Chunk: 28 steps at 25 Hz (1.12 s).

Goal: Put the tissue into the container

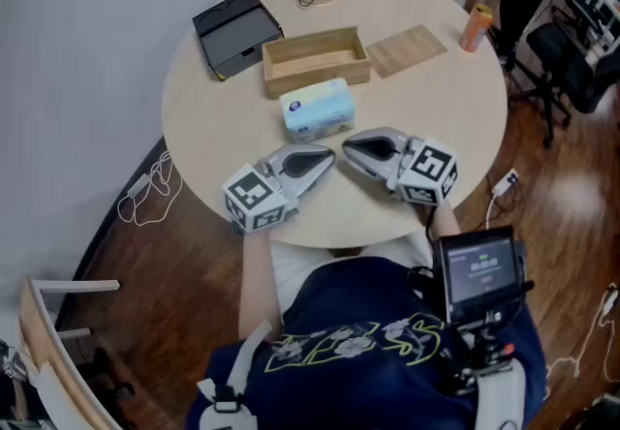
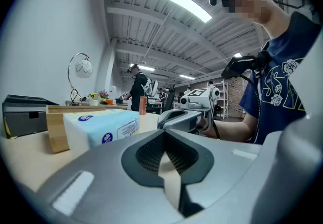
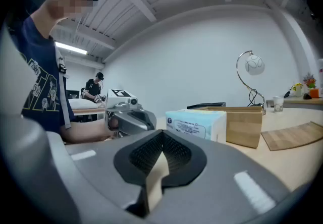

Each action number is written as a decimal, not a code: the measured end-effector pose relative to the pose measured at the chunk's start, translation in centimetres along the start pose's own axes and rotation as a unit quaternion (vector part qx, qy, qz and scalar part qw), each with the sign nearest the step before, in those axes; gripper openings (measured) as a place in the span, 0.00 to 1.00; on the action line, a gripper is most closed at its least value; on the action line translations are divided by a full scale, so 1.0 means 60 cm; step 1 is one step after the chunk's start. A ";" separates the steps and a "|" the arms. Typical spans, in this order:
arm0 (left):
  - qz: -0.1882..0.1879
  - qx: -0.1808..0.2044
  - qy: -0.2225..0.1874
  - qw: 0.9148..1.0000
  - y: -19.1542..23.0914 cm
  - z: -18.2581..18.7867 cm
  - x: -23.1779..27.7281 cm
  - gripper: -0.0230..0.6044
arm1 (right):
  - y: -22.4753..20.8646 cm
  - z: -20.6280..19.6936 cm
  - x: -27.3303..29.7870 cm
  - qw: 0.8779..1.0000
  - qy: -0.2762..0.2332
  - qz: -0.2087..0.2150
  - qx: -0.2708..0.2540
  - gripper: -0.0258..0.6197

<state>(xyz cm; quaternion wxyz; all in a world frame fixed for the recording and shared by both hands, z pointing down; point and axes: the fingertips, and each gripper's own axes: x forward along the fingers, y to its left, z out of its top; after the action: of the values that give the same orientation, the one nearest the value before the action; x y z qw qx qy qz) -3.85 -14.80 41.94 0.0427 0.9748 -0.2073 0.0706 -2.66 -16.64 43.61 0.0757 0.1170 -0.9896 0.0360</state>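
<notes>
A: Both sets of jaws are pressed together, with nothing pinched in either. The left gripper (image 1: 327, 160) and right gripper (image 1: 349, 144) lie on the counter (image 1: 436, 99), tips angled toward each other and nearly meeting.

B: And the tissue pack (image 1: 317, 109)?

A: Flat on the counter just beyond those tips, untouched, right beside the near wall of the open wooden box (image 1: 320, 76). The box looks empty.

B: So the task hasn't started, I'd say. This is the ready pose before the reach.

A: Agreed. Next, one gripper needs its jaws spread wide enough to span the pack. Then it closes on the sides, lifts the pack over that near wall and lowers it in. The pack is soft, so I'd expect it to squash under a hard pinch.
</notes>
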 end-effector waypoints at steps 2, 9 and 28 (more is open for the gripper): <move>0.004 -0.005 -0.003 1.000 0.002 -0.011 -0.004 0.04 | 0.002 0.000 0.000 1.000 0.002 -0.001 0.001 0.04; 0.009 -0.004 -0.001 1.000 0.003 -0.016 -0.006 0.04 | 0.006 0.000 0.001 1.000 0.002 0.000 -0.003 0.04; 0.042 0.018 0.023 0.999 0.200 -0.018 -0.058 0.57 | -0.170 -0.006 0.076 0.993 0.081 0.076 -0.035 0.57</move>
<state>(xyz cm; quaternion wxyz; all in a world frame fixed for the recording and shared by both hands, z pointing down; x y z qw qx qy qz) -12.07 -24.24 43.11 0.0265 0.9639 -0.2458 0.0983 -4.57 -27.53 45.21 0.1570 0.0351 -0.9868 0.0160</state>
